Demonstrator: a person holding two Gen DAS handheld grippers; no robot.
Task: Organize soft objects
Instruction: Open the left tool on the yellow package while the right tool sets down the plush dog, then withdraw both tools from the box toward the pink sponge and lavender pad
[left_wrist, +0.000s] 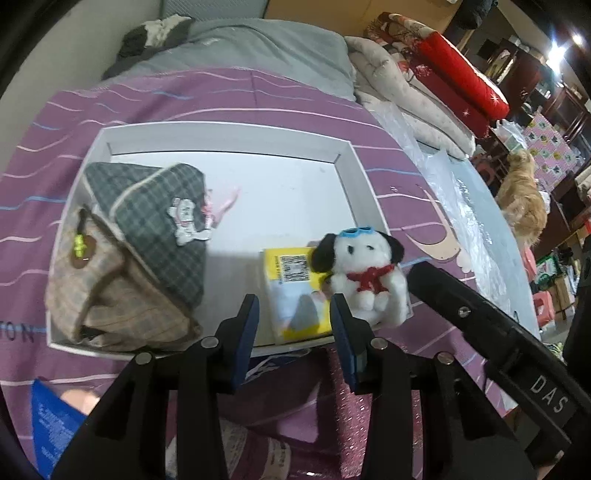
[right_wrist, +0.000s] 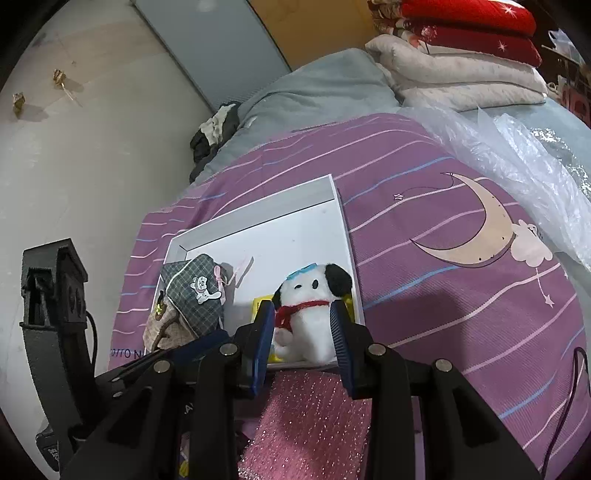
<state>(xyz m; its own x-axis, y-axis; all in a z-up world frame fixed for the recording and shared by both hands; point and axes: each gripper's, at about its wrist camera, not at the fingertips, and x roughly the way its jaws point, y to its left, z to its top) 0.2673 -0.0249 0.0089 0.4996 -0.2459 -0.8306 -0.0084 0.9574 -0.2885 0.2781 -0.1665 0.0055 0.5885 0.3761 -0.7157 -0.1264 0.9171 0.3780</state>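
On a purple striped bedspread (right_wrist: 443, 229) lay a white tray (left_wrist: 362, 173). The right gripper (right_wrist: 303, 332) clasped a plush dog (right_wrist: 314, 314) at the tray's near right corner; the left gripper (left_wrist: 293, 321) hung empty, fingers apart.

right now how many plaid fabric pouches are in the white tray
2, both at the white shallow tray's left end: a grey-green plaid pouch with a cat patch lying on a beige plaid pouch. Others could be hidden underneath.

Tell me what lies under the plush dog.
The plush dog sits in the white tray, partly on a yellow packet. Whatever else lies beneath it is covered.
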